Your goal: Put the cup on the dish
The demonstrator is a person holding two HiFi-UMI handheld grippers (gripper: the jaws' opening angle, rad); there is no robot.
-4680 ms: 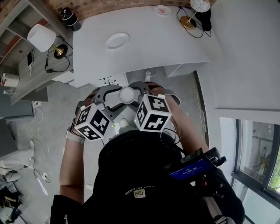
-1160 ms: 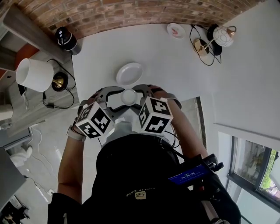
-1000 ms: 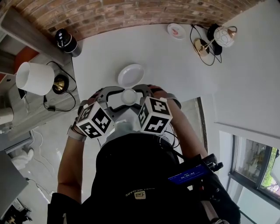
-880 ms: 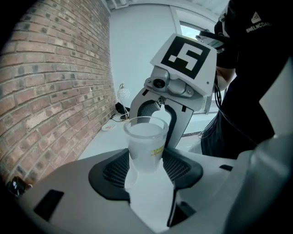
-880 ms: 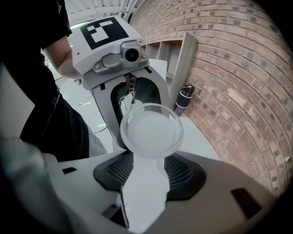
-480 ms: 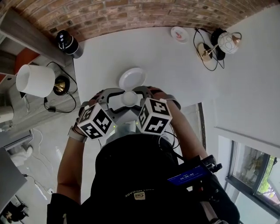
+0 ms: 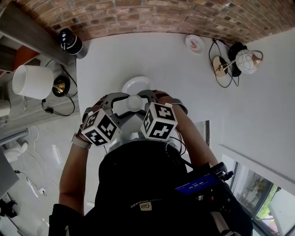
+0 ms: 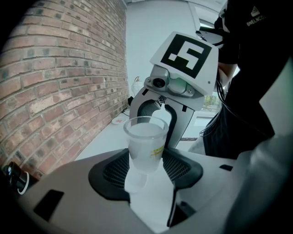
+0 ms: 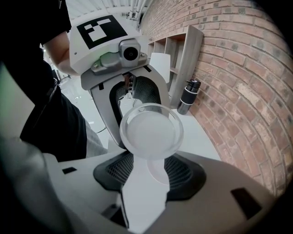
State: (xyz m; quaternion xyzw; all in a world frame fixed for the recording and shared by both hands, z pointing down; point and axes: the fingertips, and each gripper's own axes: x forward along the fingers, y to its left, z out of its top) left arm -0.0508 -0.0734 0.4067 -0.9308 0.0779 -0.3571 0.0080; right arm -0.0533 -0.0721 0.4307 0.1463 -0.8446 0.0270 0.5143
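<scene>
- The left gripper (image 8: 146, 168) has its fingers (image 8: 111, 172) pinching a clear plastic cup (image 8: 145, 144) by its sides.
- The right gripper (image 9: 151, 176) faces the left one, and its fingers (image 9: 182, 176) pinch the same cup.
- The white dish (image 7: 137, 85) lies on the white surface (image 7: 161, 60) just beyond both pairs of fingers, close to the cup.

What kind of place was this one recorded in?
Probably a home-style room or a staged interior: a white table stands against a brick wall, with a white-shade lamp, a globe lamp and an open shelf unit nearby.
</scene>
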